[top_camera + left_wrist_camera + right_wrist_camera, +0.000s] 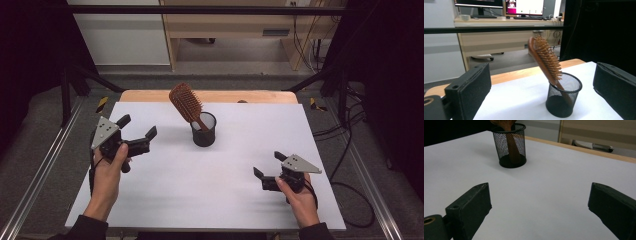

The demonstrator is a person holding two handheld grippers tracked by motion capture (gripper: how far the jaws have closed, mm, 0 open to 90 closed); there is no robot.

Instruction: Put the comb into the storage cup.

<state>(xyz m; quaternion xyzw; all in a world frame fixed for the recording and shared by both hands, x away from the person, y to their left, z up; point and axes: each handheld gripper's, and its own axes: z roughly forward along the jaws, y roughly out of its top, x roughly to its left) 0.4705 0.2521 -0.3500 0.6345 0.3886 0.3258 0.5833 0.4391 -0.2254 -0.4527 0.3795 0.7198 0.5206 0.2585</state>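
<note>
Leftmost, left gripper (136, 127), held above the left part of the white worktop (240, 170), jaws spread wide, gripping nothing, aimed right toward the middle. Seen from the left gripper view, hairbrush (544, 58) and cup (562, 100) framed squarely between the two black jaws, still well apart from them.

Centre, toward the far edge: black mesh cup (204, 131) standing upright, wooden hairbrush (187, 104) propped inside, handle down in the cup, paddle head up and out. Long axis tilted, not vertical: leaning up and to the far left, handle resting against the rim, bristle face turned to the right and slightly up.

Right, nearer edge: right gripper (269, 165), low over the worktop, jaws likewise spread, empty, pointing left and far toward the cup (511, 147).

Probably a reach for the brush. To do it well: approach with jaws open across the neck or lower head, flat faces on the thin edges rather than on the bristles; pinch firmly; lift along the tilted axis, up and to the far left, so as not to drag the light cup over. If needed, steady the cup wall with the right gripper.
</note>
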